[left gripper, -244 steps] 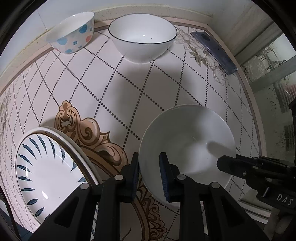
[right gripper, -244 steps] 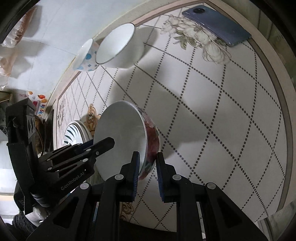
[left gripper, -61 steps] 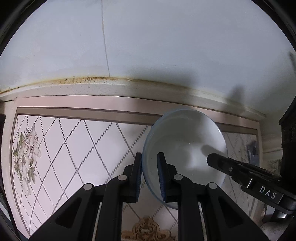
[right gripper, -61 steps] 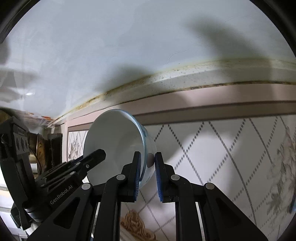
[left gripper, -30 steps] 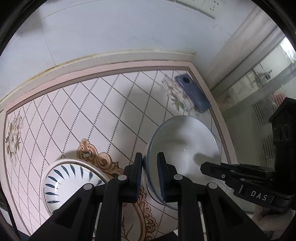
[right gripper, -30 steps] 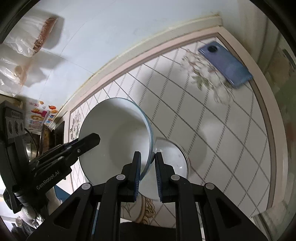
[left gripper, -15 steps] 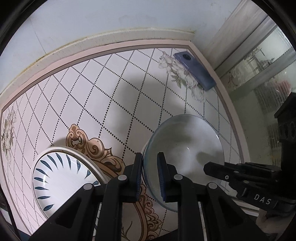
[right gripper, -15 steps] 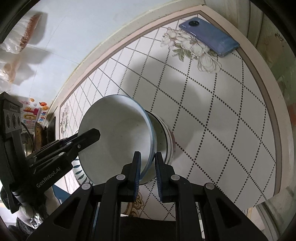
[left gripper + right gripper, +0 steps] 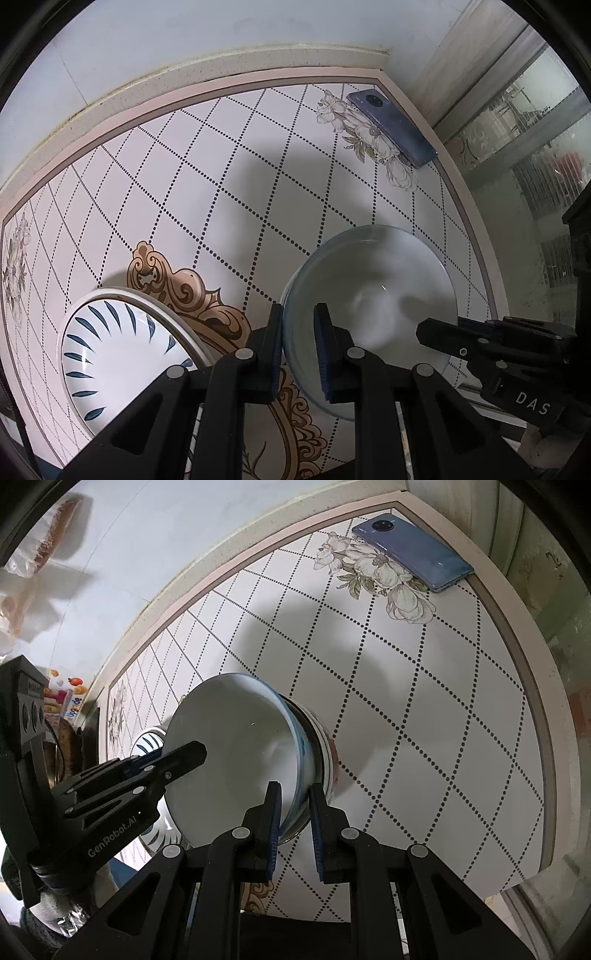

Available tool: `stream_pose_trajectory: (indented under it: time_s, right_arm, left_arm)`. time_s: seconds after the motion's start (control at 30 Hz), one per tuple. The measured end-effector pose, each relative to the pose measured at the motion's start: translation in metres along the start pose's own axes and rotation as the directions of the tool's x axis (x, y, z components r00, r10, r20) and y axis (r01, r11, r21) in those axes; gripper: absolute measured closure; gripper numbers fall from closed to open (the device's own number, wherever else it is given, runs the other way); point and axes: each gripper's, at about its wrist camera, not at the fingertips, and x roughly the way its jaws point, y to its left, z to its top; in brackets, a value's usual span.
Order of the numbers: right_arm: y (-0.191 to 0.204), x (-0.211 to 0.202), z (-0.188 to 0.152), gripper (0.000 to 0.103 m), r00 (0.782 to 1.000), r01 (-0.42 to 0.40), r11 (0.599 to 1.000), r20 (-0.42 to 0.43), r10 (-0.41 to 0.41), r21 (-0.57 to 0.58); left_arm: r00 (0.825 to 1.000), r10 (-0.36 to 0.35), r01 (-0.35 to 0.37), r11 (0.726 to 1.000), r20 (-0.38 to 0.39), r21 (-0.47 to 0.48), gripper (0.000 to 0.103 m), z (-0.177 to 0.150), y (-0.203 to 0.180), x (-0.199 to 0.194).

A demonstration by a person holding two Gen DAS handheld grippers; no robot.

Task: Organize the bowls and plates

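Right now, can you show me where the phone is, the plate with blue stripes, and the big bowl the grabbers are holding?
phone (image 9: 413,550), right wrist view, middle of its blue back.
striped plate (image 9: 122,354), left wrist view, its white centre.
bowl (image 9: 373,306), left wrist view, bare inside bottom.

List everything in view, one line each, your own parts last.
bowl: one, white with a bluish rim, held at its rim from both sides, nested on a stack of other bowls
plate: one, white with dark blue strokes, on the table left of the bowl
phone: one, blue, at the table's far corner
table: one, white with dotted diamonds
bags: clear plastic, against the wall
left gripper: black, shut on bowl
right gripper: black, shut on bowl
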Motion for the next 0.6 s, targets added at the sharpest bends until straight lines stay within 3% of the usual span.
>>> stream_pose_trajectory:
  time_s: [0.23,0.33,0.37,0.43,0.5,0.57,0.6]
  right_arm:
    - [-0.003,-0.002,-0.001,0.083,1.0,-0.01,0.999,-0.001,0.01,0.031]
    - [0.002,-0.011,-0.003,0.082,1.0,0.001,1.0,0.011,-0.001,0.029]
    - [0.005,-0.017,-0.004,0.079,1.0,0.016,1.0,0.019,-0.016,0.023]
    - [0.012,-0.029,-0.008,0.057,0.998,0.046,0.999,0.038,-0.046,0.008]
    - [0.02,-0.045,-0.014,0.043,0.994,0.086,0.996,0.07,-0.085,-0.008]
    - [0.028,-0.061,-0.019,0.034,0.988,0.116,0.993,0.101,-0.112,-0.025]
    - [0.031,-0.067,-0.021,0.026,0.987,0.121,0.992,0.111,-0.118,-0.026]
  left_arm:
    - [0.999,0.033,-0.033,0.999,-0.015,0.021,0.088,-0.003,-0.003,-0.004]
    - [0.999,0.043,-0.044,0.999,0.014,0.032,0.086,-0.006,-0.003,-0.02]
    - [0.999,0.042,-0.043,0.998,0.024,0.036,0.084,-0.007,-0.003,-0.027]
    - [0.999,0.027,-0.029,0.999,0.043,0.036,0.077,-0.009,-0.001,-0.04]
    - [0.998,0.014,-0.016,0.999,0.06,0.038,0.077,-0.013,0.001,-0.055]
    - [0.997,0.001,-0.004,0.999,0.074,0.041,0.075,-0.016,0.003,-0.068]
    - [0.997,-0.001,-0.002,0.999,0.084,0.044,0.066,-0.017,0.003,-0.074]
